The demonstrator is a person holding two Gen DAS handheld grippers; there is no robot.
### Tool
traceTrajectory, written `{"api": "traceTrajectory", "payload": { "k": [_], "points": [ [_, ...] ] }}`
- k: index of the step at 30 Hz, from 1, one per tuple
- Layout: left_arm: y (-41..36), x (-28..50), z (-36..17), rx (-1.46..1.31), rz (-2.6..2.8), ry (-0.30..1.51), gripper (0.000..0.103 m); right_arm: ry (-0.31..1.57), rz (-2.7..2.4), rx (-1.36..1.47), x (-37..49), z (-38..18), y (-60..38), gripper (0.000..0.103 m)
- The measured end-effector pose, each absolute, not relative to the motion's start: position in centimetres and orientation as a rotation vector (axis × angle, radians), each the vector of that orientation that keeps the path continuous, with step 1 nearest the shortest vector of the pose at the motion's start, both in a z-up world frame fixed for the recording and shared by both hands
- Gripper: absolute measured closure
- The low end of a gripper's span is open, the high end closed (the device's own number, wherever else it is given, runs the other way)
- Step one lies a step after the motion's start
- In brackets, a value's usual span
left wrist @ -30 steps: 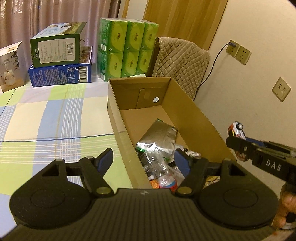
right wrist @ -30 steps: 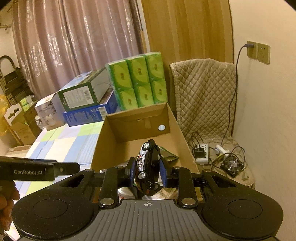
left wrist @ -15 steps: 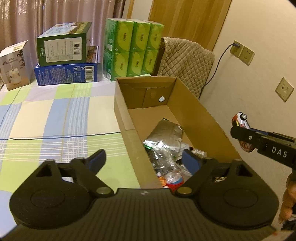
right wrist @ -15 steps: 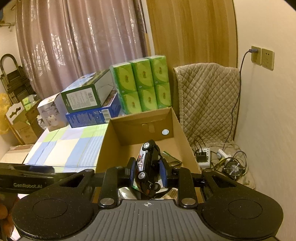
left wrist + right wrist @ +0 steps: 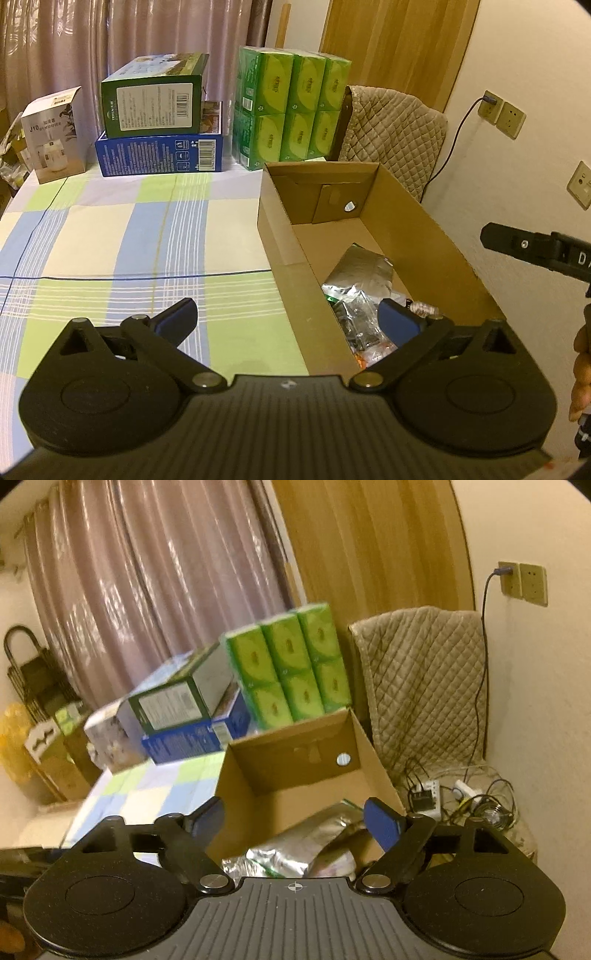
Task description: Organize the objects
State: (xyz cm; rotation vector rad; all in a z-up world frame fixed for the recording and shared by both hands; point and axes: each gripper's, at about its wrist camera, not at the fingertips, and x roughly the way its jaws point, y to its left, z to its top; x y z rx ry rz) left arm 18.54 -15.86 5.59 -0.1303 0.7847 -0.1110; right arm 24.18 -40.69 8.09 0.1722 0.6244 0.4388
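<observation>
Box (image 5: pixel 424 236) is plain matt brown cardboard, with a crinkly shiny foil bag (image 5: pixel 360 275) inside. Tablecloth (image 5: pixel 110 236) looks like soft woven checked cloth. Green packs (image 5: pixel 291 110) are glossy plastic wrap, and the chair cover (image 5: pixel 421 672) is quilted fabric.

A lived-in room of a home: pleated curtains (image 5: pixel 92 48) across the back, a checked cloth (image 5: pixel 122 236) over the surface, tissue packs (image 5: pixel 291 110) and product boxes (image 5: pixel 155 99) stacked there, a quilted chair cover (image 5: pixel 421 672), wall sockets (image 5: pixel 502 114), tangled chargers (image 5: pixel 461 797) below.
</observation>
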Motion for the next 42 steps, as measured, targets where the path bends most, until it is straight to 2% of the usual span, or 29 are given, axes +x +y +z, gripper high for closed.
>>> {"api": "traceTrajectory", "payload": {
  "k": [21,42],
  "points": [
    [-16.8,14.5,6.2,-0.126,-0.104,0.787,0.001,0.696,0.417,0.094,19.6,7.9,-41.5,0.024],
    [-16.9,6.7,7.1,-0.091,-0.058,0.805,0.001,0.768,0.444,-0.024,11.7,7.2,-40.5,0.024]
  ]
}}
